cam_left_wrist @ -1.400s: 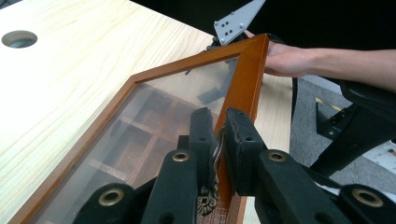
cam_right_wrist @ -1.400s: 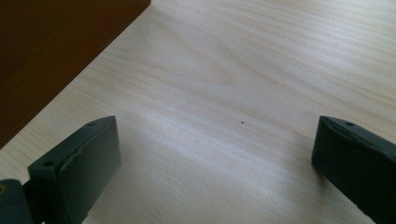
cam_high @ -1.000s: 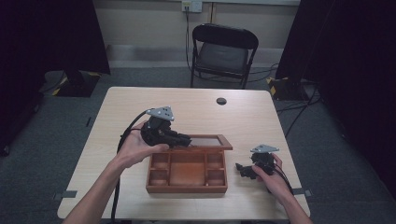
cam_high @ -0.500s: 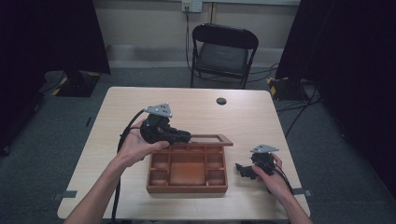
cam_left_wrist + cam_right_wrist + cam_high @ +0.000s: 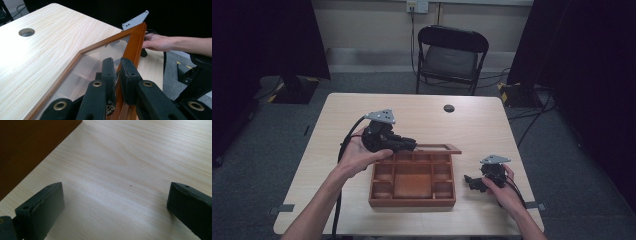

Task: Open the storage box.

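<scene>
A brown wooden box [image 5: 412,202] with several compartments sits at the table's front middle. Its glass-paned lid [image 5: 439,148] is hinged at the back and stands partly raised. My left gripper [image 5: 412,145] is shut on the lid's wooden frame [image 5: 135,42], held over the box's back left corner; the jaws [image 5: 117,65] pinch the frame edge beside the glass pane [image 5: 95,60]. My right gripper [image 5: 469,181] rests on the table just right of the box, open and holding nothing [image 5: 115,195]. The box's side wall [image 5: 30,145] lies to its left.
A round cable hole [image 5: 449,108] sits near the table's far edge. A black folding chair [image 5: 451,55] stands behind the table. The person's other hand [image 5: 157,42] and that gripper's grey plate [image 5: 135,20] lie beyond the lid.
My left gripper has lifted the lid's edge a little higher and drawn slightly back. The right gripper has stayed where it was.
</scene>
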A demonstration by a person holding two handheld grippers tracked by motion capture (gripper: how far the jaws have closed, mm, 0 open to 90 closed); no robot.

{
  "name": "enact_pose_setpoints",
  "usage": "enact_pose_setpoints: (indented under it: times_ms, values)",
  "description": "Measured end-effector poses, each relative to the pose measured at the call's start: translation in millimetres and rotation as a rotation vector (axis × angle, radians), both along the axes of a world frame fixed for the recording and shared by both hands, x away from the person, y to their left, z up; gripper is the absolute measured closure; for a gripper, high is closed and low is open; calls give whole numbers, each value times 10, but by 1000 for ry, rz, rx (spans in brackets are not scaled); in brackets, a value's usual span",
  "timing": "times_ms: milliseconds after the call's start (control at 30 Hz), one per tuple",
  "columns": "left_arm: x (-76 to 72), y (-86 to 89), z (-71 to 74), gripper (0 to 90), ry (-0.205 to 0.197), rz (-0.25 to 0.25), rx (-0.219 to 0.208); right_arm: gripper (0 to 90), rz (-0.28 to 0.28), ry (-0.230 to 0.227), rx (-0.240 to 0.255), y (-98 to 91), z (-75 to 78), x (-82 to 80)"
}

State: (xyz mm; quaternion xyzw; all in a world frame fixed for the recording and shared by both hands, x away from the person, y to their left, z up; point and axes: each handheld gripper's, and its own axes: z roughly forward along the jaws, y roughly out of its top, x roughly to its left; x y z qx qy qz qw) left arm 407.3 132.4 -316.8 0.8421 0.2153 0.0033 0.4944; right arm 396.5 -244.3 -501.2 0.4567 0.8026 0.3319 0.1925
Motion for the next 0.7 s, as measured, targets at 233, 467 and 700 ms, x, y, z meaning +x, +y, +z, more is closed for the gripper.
enact_pose_setpoints:
  times_ms: [233, 467, 700]
  values:
    - [19, 5, 17, 822, -5, 7, -3, 3, 0, 0, 0, 0, 0, 0]
    - [44, 9, 26, 823, 1, 3, -9, 3, 0, 0, 0, 0, 0, 0]
    - [105, 21, 56, 830, 9, 12, -27, 3, 0, 0, 0, 0, 0, 0]
